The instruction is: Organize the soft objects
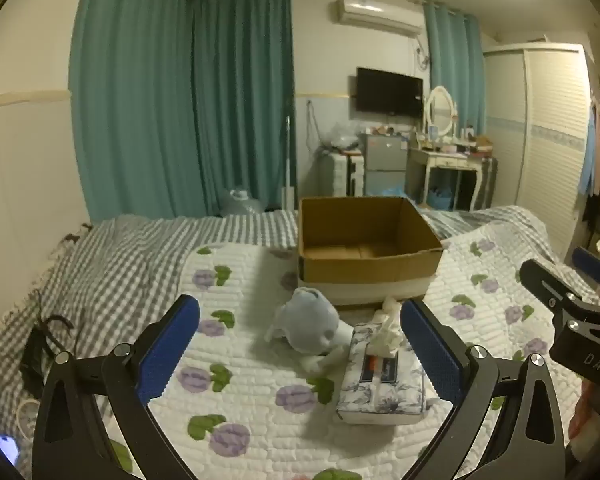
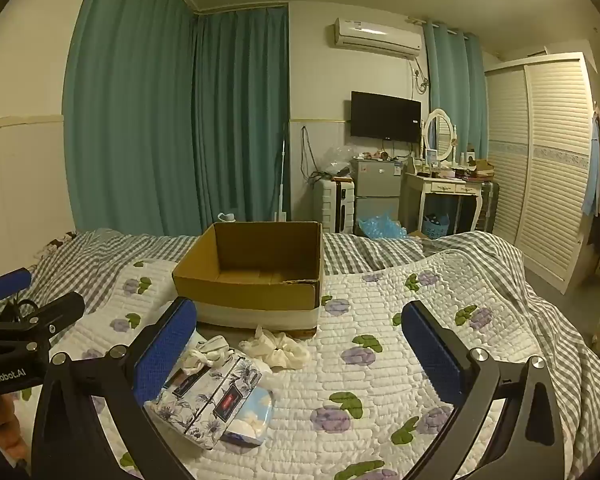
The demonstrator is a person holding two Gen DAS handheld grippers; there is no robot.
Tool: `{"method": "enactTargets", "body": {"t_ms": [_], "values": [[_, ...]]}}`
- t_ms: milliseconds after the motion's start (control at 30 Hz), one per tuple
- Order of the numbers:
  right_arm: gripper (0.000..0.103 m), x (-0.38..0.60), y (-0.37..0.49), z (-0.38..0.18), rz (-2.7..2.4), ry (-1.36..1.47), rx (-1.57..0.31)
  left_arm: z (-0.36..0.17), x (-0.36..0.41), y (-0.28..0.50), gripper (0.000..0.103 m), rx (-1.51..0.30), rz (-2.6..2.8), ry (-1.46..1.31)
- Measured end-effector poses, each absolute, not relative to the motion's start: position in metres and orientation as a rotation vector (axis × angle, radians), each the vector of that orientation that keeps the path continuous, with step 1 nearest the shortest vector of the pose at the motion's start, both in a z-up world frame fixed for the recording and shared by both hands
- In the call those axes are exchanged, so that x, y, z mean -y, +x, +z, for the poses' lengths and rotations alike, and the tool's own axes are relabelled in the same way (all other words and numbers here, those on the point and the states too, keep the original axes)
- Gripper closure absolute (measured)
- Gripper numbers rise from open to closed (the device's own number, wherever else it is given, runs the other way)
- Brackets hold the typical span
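While both of my grippers hang above the bed, the soft things to be sorted lie on the white quilt [image 1: 260,432] printed with purple flowers. First is a pale blue plush toy [image 1: 310,322], rounded, lying on its side with a whitish limb stretched toward me. Beside it on its right, touching or nearly so, lies a soft tissue pack [image 1: 380,388] in a white wrapper with a blue-grey floral print, crumpled tissue standing out of its top slot. A cream scrunchie [image 2: 276,350], ruffled and slack, lies on the quilt between the pack and the cardboard box [image 1: 364,268]. My left gripper [image 1: 300,354] stands fully open with nothing between its blue pads; the plush toy and the tissue pack both lie ahead of it, inside the span of the two fingers, the pack near the right finger. My right gripper [image 2: 300,356] is likewise spread to its widest and holds nothing; in its view the tissue pack [image 2: 212,400] lies just past the left finger, partly hidden by it, and the scrunchie sits ahead, left of centre. The box stands open and upright beyond these items, its floor bare as far as I can see. A grey checked sheet [image 1: 112,264] covers the rest of the bed. Teal curtains [image 1: 180,100], a wall television [image 1: 389,92], a dressing table [image 1: 448,160] and a louvred wardrobe [image 1: 548,140] stand well beyond. No obstacle lies between either gripper and the soft items.
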State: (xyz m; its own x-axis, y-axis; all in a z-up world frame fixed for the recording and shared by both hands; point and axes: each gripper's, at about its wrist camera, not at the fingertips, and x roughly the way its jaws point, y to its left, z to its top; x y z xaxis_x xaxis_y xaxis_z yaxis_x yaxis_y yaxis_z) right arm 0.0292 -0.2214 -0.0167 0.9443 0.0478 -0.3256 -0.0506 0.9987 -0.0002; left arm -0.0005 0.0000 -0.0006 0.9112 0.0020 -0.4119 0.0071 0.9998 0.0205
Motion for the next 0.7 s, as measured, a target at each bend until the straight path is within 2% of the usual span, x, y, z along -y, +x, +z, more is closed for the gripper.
{"method": "enactTargets", "body": {"t_ms": [700], "values": [[0.000, 0.215, 0.032, -0.023, 0.066, -0.026, -0.355, -0.004, -0.003, -0.001, 0.001, -0.443, 0.003, 0.010]]}}
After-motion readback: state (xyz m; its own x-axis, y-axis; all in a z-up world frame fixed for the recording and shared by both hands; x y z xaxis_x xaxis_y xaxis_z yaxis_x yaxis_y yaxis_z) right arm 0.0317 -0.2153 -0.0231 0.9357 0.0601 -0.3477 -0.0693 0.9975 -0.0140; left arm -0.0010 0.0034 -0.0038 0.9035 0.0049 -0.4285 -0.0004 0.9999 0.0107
